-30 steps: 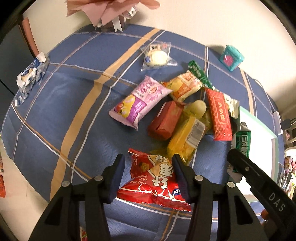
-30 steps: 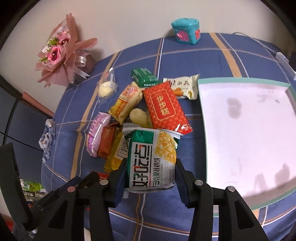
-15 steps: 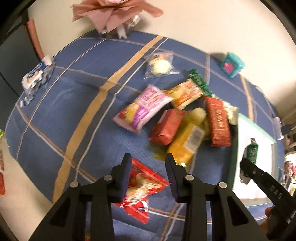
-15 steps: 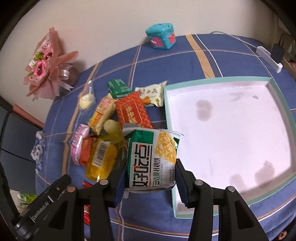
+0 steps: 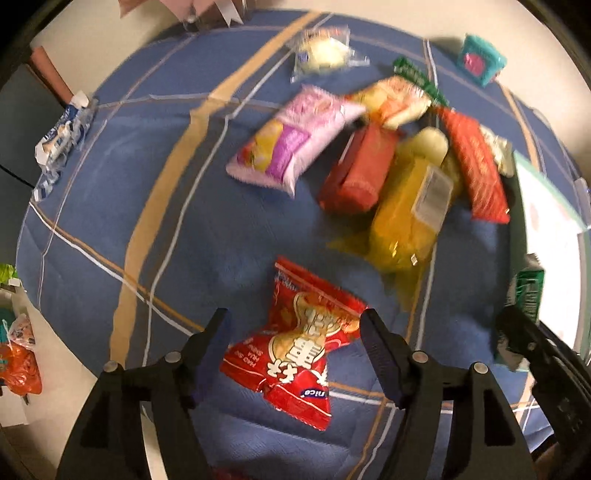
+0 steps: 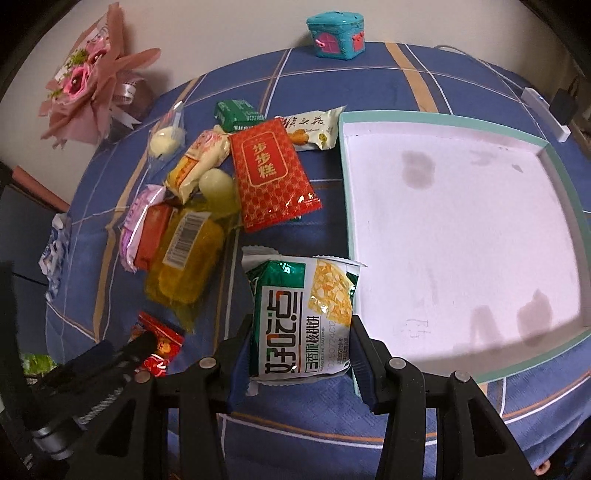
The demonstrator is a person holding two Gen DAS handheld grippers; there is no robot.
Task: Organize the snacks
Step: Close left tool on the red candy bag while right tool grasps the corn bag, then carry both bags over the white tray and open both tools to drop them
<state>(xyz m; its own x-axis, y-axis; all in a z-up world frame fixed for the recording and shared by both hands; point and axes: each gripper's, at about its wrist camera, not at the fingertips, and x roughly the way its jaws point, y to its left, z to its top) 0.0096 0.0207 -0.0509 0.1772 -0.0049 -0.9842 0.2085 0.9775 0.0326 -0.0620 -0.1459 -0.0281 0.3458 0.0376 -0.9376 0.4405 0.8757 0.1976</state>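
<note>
A red peanut packet (image 5: pixel 295 343), pinched at its waist, lies on the blue checked cloth between the fingers of my left gripper (image 5: pixel 295 325). Those jaws are opening and stand wide; the pads do not press on it. My right gripper (image 6: pixel 299 339) is shut on a green-and-white biscuit packet (image 6: pixel 303 317), held just off the near left corner of the white tray (image 6: pixel 461 221) with its teal rim. The snack pile holds a red patterned packet (image 6: pixel 271 173), a yellow packet (image 6: pixel 188 262), a pink packet (image 5: pixel 295 147) and a red-brown bar (image 5: pixel 362 173).
A pink bouquet (image 6: pixel 88 85) and a small teal box (image 6: pixel 336 33) stand at the far edge. A blue-and-white packet (image 5: pixel 62 136) lies at the left edge. A white power strip (image 6: pixel 543 110) sits behind the tray. The cloth drops off on the near side.
My left jaws narrowed, then spread wide, and the gripper has sunk closer to the red packet. My right gripper carried the green packet right, up to the tray's corner.
</note>
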